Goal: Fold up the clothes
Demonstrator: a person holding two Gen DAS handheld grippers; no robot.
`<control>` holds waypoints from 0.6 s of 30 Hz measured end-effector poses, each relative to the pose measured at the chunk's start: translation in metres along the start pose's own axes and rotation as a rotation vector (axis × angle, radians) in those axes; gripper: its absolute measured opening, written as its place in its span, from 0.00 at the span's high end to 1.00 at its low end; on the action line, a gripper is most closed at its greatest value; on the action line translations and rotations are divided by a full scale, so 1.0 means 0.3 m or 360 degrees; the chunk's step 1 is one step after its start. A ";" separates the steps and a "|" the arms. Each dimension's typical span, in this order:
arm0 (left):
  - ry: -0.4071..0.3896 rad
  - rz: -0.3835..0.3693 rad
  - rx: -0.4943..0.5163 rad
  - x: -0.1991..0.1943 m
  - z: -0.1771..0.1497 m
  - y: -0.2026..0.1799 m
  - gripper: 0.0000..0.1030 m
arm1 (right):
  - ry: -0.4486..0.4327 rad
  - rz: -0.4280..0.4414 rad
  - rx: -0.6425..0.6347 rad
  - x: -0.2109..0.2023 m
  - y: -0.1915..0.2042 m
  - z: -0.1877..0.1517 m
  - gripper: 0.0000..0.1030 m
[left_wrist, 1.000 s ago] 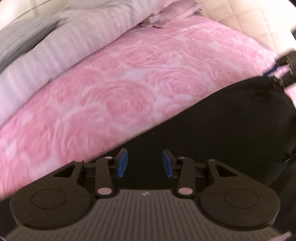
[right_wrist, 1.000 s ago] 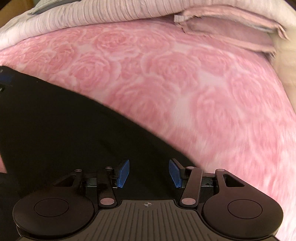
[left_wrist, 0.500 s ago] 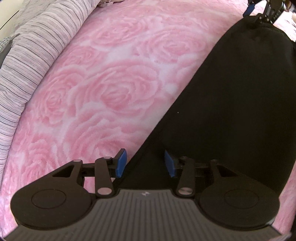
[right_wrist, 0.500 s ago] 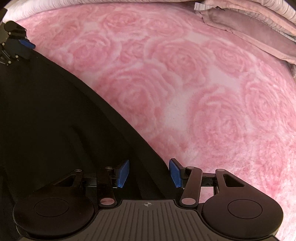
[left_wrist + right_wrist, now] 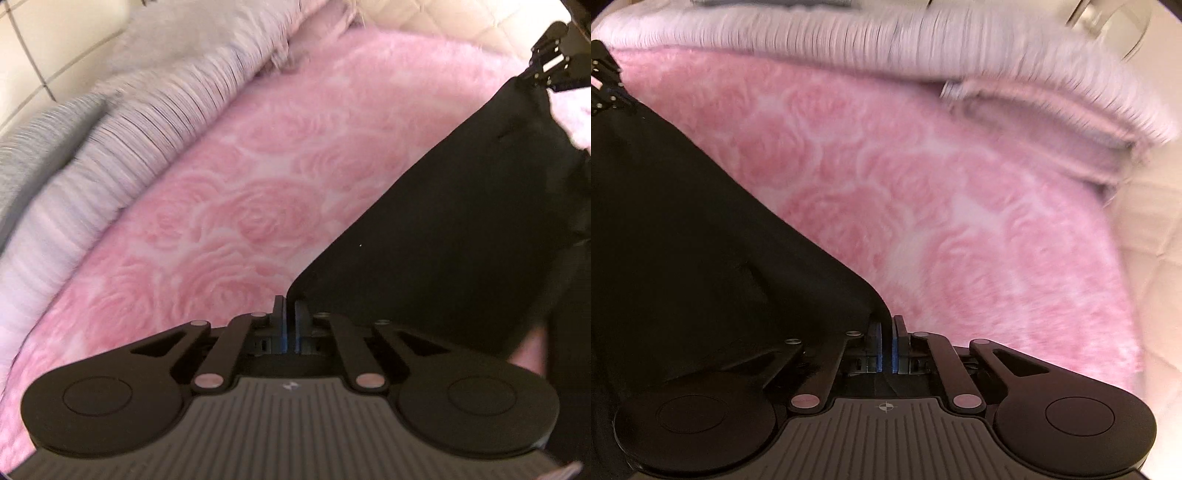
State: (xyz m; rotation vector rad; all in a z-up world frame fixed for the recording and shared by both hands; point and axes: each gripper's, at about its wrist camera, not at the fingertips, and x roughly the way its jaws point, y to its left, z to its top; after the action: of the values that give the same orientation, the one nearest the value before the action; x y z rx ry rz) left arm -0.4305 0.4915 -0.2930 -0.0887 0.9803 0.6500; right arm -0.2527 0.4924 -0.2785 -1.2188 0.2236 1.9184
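A black garment lies spread on a pink rose-patterned blanket. In the left wrist view my left gripper has its jaws closing, and the blue pads pinch the garment's near corner. My right gripper shows at the top right, holding the far corner of the same edge. In the right wrist view the black garment fills the left side. There my right gripper has its jaws closing too, pads together on the cloth's corner. My left gripper sits at the top left edge.
A striped pale duvet is bunched along the blanket's far side, with a grey pillow beside it. A folded pinkish cloth lies under the duvet edge. Cream quilted padding borders the blanket on the right.
Both grippers stood open over the garment's edge and have now shut on its corners. Both hands have risen, lifting that edge off the blanket.
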 end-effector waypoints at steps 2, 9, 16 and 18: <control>-0.0033 0.0017 -0.0039 -0.120 -0.012 -0.062 0.97 | -0.0066 -0.0060 -0.0003 -0.100 0.027 -0.028 0.99; 0.0010 -0.0003 -0.0310 -0.460 -0.175 -0.334 0.97 | -0.0133 -0.0176 -0.0018 -0.443 0.126 -0.306 0.99; 0.0324 -0.0090 -0.0608 -0.505 -0.372 -0.653 0.96 | 0.0228 -0.0074 -0.0056 -0.563 0.310 -0.674 0.98; 0.0417 -0.0055 -0.0646 -0.471 -0.397 -0.732 0.95 | 0.0386 -0.0047 -0.0087 -0.534 0.364 -0.770 0.95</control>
State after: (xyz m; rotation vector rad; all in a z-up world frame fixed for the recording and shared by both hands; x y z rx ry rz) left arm -0.4530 0.2054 -0.2957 -0.5590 1.0825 0.8120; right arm -0.1480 0.2103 -0.2955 -1.4840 0.2797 1.7599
